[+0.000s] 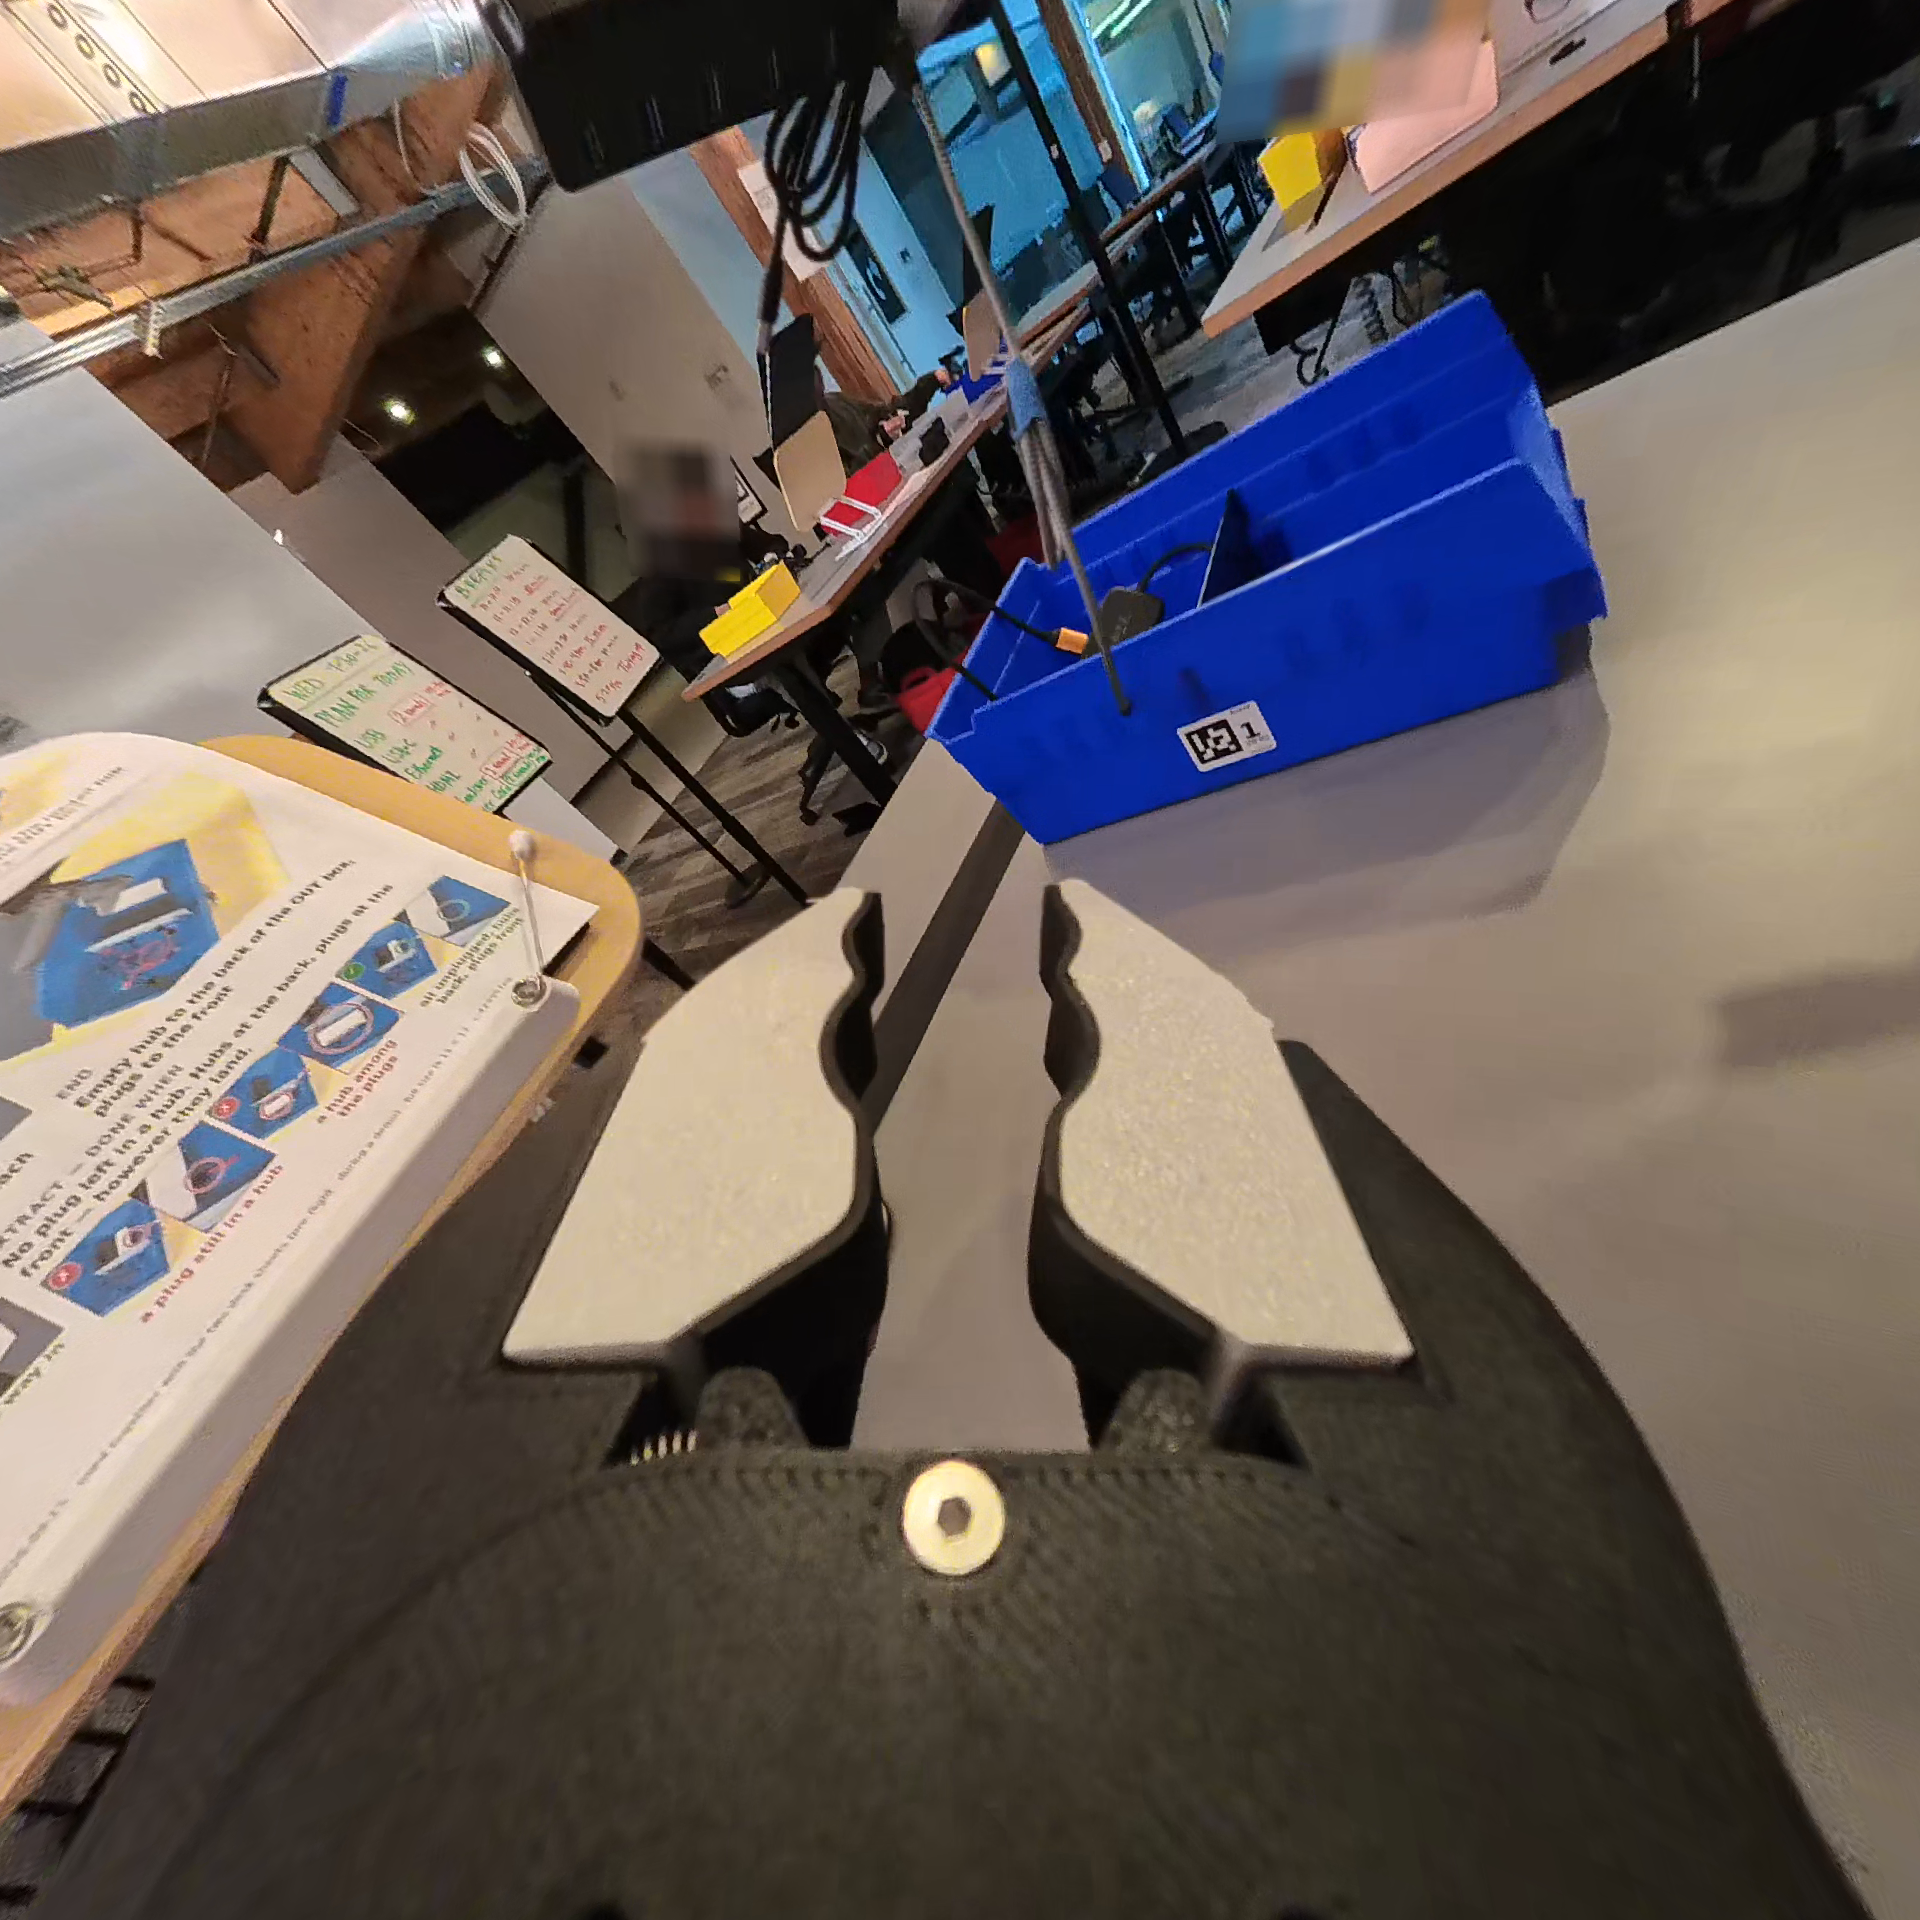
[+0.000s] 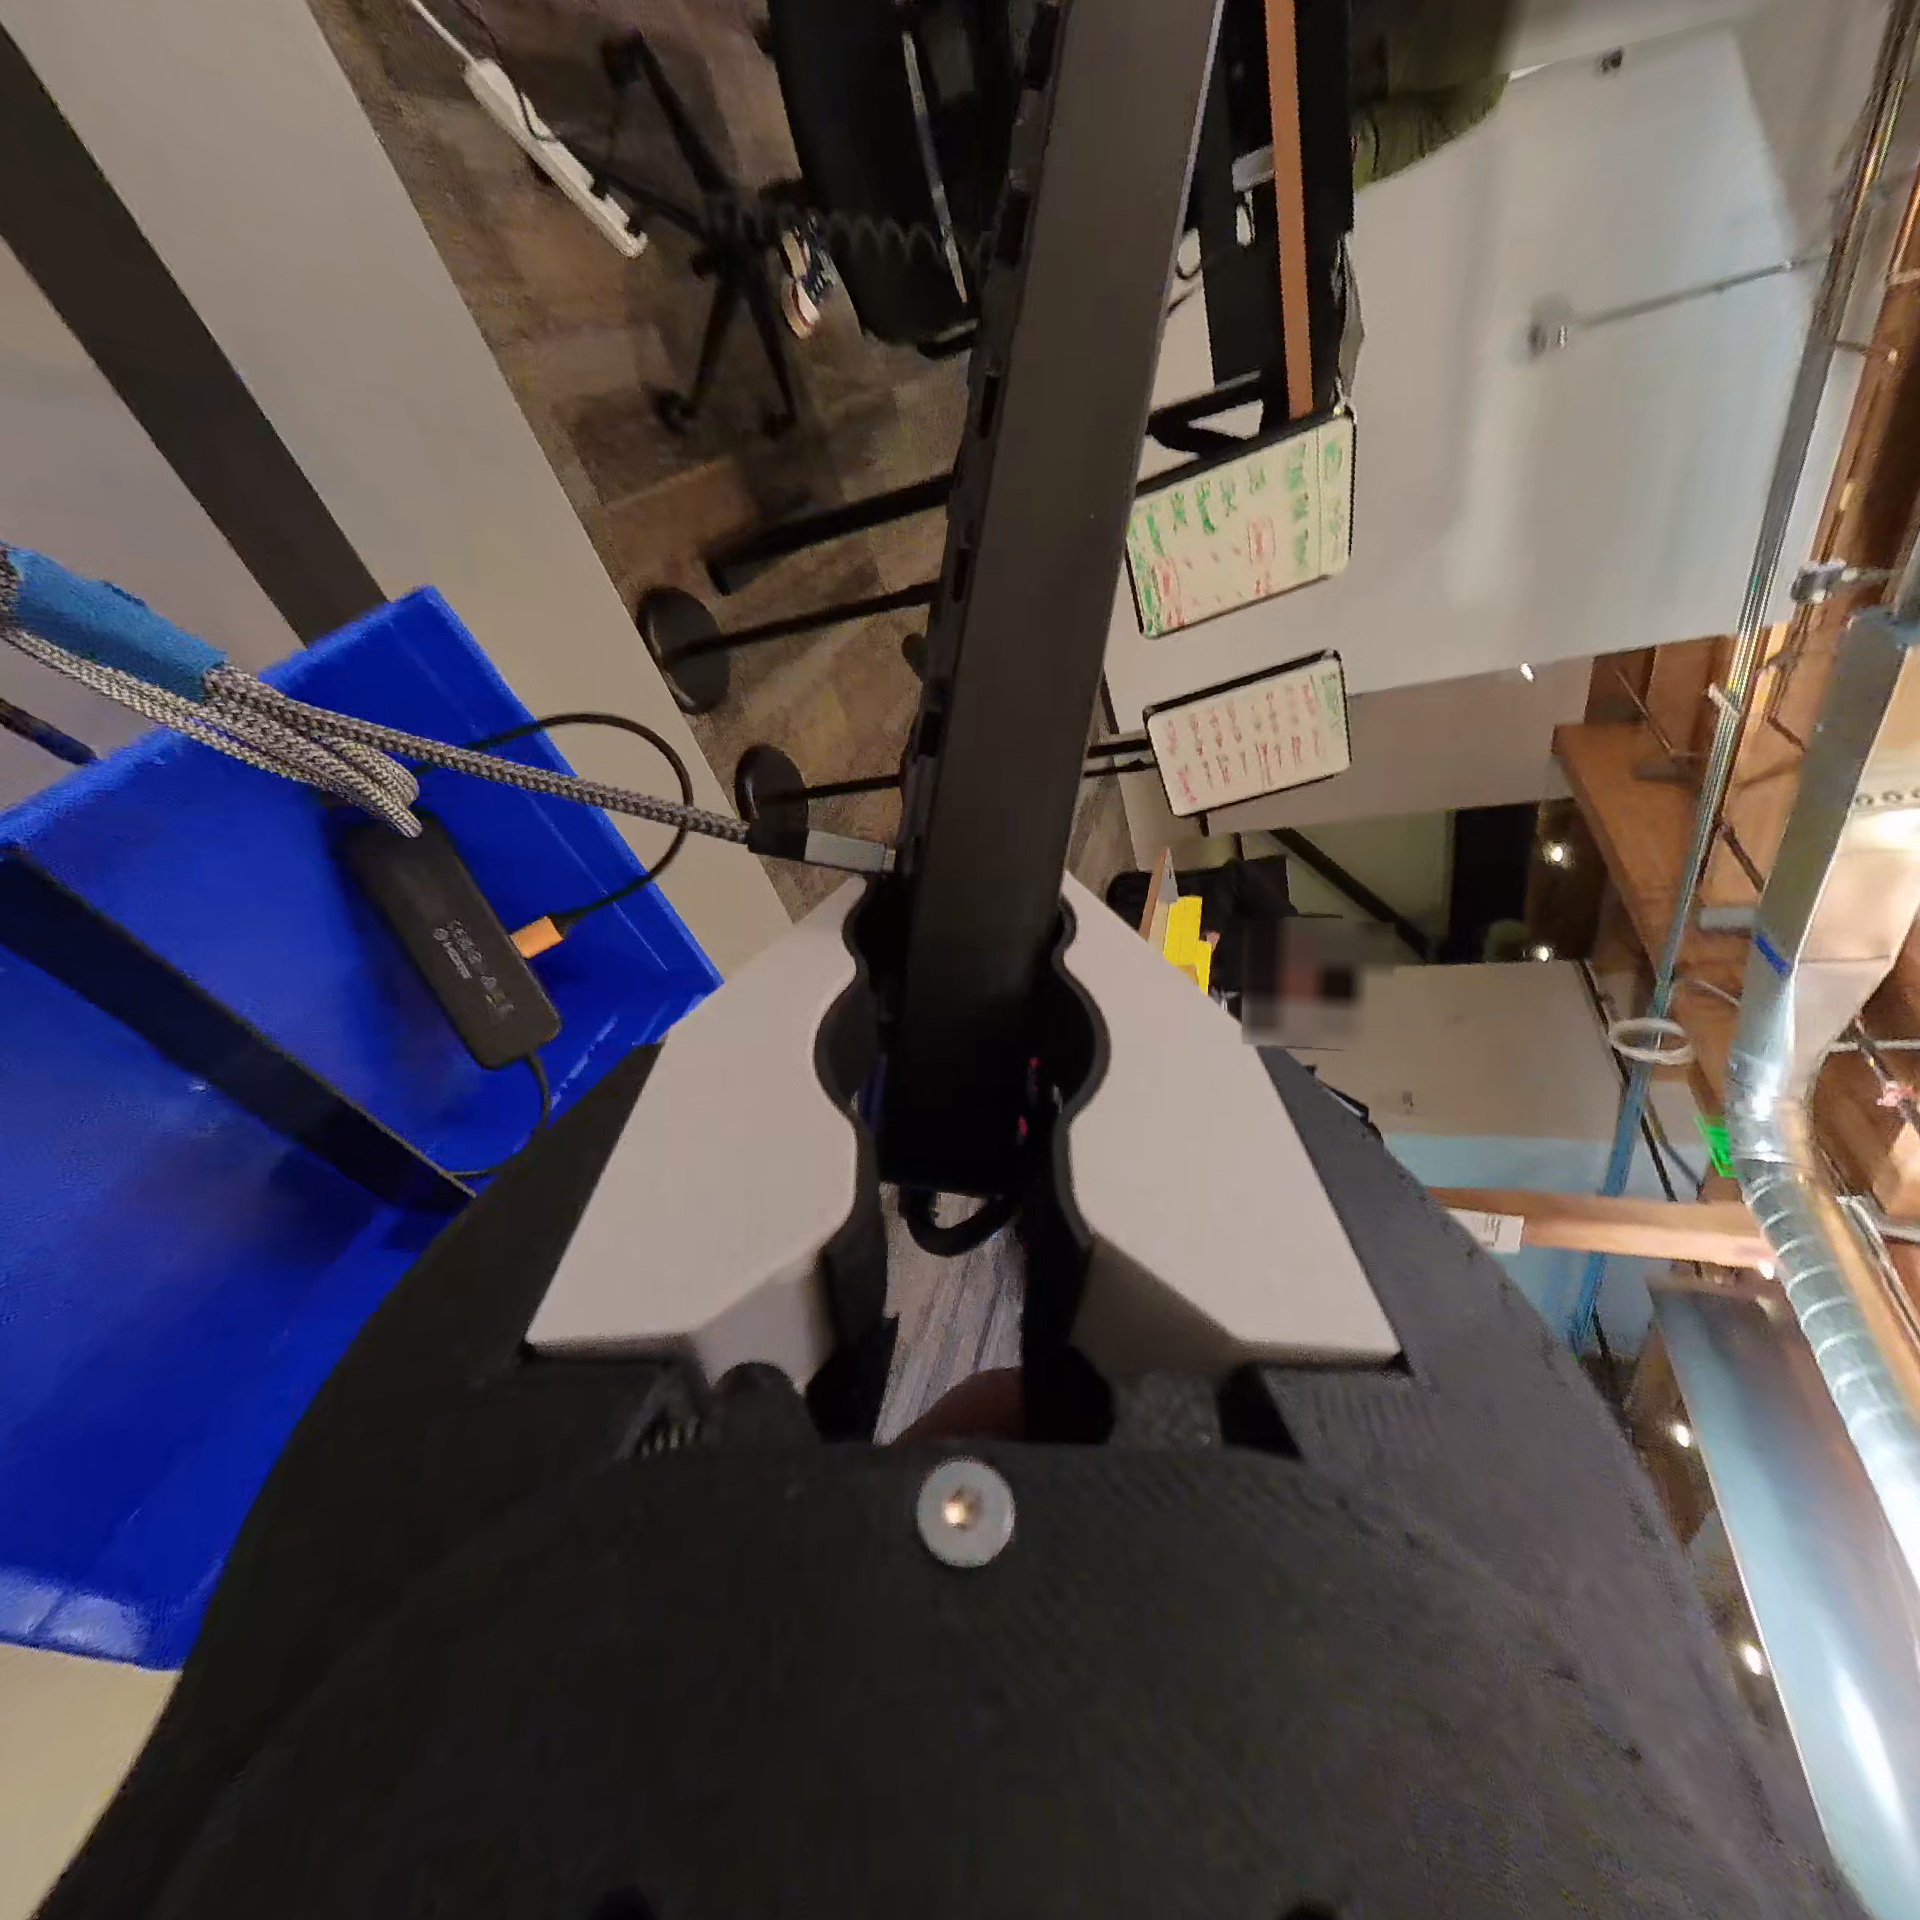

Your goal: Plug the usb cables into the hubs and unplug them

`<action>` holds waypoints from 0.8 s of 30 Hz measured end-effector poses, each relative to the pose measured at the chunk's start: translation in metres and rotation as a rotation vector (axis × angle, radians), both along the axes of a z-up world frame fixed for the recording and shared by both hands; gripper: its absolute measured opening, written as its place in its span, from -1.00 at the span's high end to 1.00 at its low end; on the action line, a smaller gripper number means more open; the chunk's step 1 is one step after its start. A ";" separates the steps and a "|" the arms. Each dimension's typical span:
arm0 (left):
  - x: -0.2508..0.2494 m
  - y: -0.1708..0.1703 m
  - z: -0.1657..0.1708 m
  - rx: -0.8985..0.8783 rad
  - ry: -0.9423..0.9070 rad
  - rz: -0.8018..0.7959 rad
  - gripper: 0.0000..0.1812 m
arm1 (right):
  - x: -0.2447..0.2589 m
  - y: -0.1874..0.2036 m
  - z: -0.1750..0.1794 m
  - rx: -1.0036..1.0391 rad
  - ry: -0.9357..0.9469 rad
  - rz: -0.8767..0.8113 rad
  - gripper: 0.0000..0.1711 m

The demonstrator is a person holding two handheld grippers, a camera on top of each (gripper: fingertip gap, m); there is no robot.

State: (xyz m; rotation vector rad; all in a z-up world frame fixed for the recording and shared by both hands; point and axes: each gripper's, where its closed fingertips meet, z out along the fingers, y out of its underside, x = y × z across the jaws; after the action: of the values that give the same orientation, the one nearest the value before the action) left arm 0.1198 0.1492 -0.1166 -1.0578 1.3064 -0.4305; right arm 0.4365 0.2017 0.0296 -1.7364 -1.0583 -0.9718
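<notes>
My right gripper is shut on a long black USB hub that sticks out forward between its fingers. A braided grey cable ends in a silver plug that sits in the side of this hub. The left wrist view shows the same hub held high, with the braided cable hanging down from it. My left gripper is open and empty, low over the grey table. A small black hub with an orange-tipped cable lies in the blue bin.
The blue bin stands on the table ahead and to the right of my left gripper, with a dark divider inside. A printed instruction sheet lies on a wooden board at the left. Whiteboards and desks stand beyond the table edge. There is about 35 centimeters between the tips of the two grippers.
</notes>
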 end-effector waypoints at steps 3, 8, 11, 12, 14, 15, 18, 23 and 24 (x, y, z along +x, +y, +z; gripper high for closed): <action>0.002 0.002 -0.009 -0.011 0.014 -0.004 0.68 | 0.019 0.010 -0.019 -0.012 0.001 -0.048 0.72; 0.004 0.007 -0.021 -0.013 0.047 0.006 0.68 | 0.049 0.024 -0.042 -0.001 0.082 -0.118 0.72; 0.005 0.010 -0.027 -0.017 0.059 0.009 0.68 | 0.044 0.024 -0.023 0.033 0.176 -0.085 0.72; 0.006 0.011 -0.030 -0.027 0.060 0.009 0.68 | 0.039 0.024 -0.012 0.048 0.217 -0.066 0.72; 0.007 0.013 -0.036 -0.040 0.070 0.012 0.68 | 0.032 0.023 0.015 0.083 0.274 -0.047 0.72; 0.008 0.013 -0.039 -0.044 0.077 0.011 0.68 | 0.030 0.023 0.030 0.103 0.293 -0.045 0.72; 0.010 0.012 -0.047 -0.050 0.095 0.007 0.68 | 0.035 0.021 0.068 0.162 0.300 -0.073 0.72; 0.011 0.010 -0.053 -0.063 0.110 -0.003 0.67 | 0.051 0.016 0.071 0.154 0.240 -0.123 0.72; 0.012 0.010 -0.054 -0.065 0.114 -0.004 0.67 | 0.055 0.016 0.061 0.139 0.226 -0.138 0.72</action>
State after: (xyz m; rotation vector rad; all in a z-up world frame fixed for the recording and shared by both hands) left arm 0.1315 0.1596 -0.1710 -1.1484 1.4030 -0.4235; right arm 0.4914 0.2176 0.0910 -1.7729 -0.7184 -0.8865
